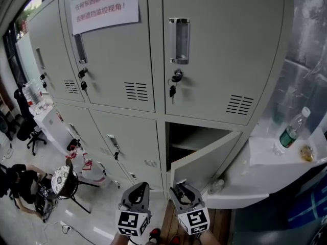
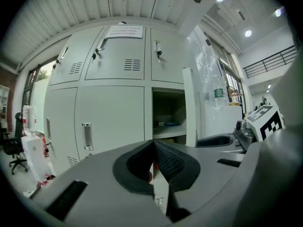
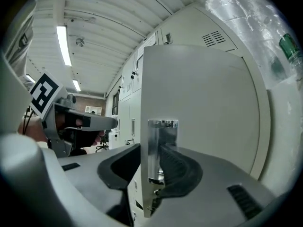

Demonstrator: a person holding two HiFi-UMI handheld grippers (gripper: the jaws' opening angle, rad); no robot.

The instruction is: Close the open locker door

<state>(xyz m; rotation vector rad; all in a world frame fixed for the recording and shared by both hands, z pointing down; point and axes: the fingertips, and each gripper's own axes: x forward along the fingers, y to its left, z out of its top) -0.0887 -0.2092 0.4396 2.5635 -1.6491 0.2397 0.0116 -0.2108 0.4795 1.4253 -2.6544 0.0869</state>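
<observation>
Right gripper view: right gripper (image 3: 150, 150) jaws clamp the half-open lower locker door (image 3: 203, 103) at its handle (image 3: 163, 131), left gripper (image 2: 153, 143) jaws together; pushing home risks pinching the inner jaw against the frame (image 1: 167, 142).

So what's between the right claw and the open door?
Nothing: the edge of the open locker door, with its handle, sits inside the right claw, shown in the right gripper view.

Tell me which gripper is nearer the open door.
Right. The right gripper has its jaws on the door edge by the handle; the left gripper hangs beside it, short of the door.
</observation>
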